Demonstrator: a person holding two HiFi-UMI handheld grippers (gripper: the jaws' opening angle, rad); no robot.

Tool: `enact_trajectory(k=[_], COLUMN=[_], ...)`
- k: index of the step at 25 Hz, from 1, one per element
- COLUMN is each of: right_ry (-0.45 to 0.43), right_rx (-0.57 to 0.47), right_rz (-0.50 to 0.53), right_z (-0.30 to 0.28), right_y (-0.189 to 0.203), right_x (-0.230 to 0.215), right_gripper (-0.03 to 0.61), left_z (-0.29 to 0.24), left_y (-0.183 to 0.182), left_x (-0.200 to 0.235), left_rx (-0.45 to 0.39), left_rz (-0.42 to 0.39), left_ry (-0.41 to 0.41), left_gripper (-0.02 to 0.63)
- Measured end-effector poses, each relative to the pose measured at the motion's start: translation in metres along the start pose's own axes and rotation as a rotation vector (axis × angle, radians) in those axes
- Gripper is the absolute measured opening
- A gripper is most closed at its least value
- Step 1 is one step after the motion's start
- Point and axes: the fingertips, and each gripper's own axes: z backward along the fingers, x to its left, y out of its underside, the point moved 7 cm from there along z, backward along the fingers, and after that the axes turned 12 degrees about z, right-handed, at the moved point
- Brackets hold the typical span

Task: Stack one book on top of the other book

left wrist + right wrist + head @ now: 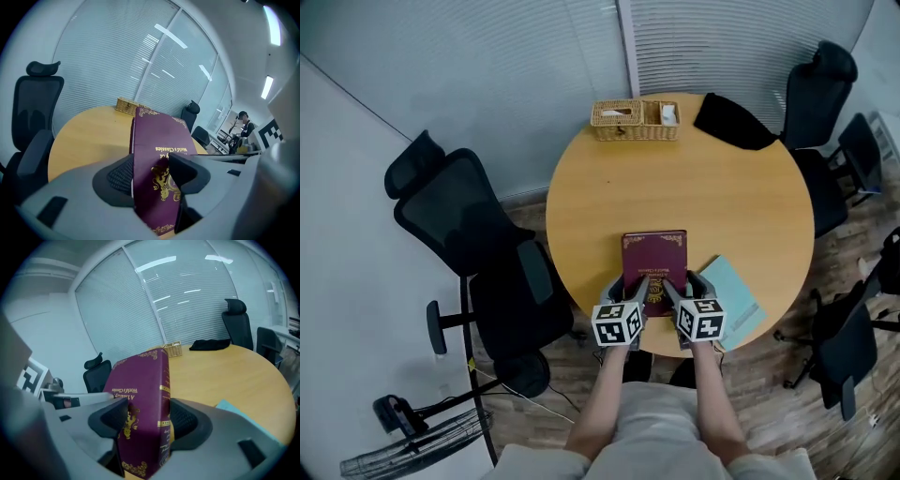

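A thick maroon book (654, 265) with gold print is held above the round wooden table (675, 187), near its front edge. My left gripper (634, 292) is shut on the book's near left corner, and the maroon book (157, 164) fills the gap between its pads. My right gripper (676, 291) is shut on the near right corner, over the spine of the maroon book (143, 413). A thin light blue book (734, 298) lies flat on the table just right of the right gripper; a corner of that blue book (234, 408) shows past the right jaw.
A wicker basket (635, 120) and a black cloth (733, 122) lie at the table's far edge. Black office chairs (478, 244) stand left and right (820, 103) of the table. A person (243, 126) stands far off in the room.
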Motion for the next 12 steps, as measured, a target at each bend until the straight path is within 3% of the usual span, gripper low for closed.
enact_trajectory(k=[3,12], right_ry=[-0.002,-0.04], right_rx=[-0.052,-0.062], right_rz=[-0.022,0.002], right_z=[0.007,0.04], right_y=[-0.009,-0.027], right_x=[-0.014,-0.077], right_gripper=[0.267,0.261], left_z=[-0.002,-0.013], left_y=[-0.001,0.021], left_x=[-0.012,-0.08], left_rx=[-0.017,-0.024], left_rz=[0.012,0.047], left_ry=[0.002,-0.008], left_gripper=[0.247,0.247])
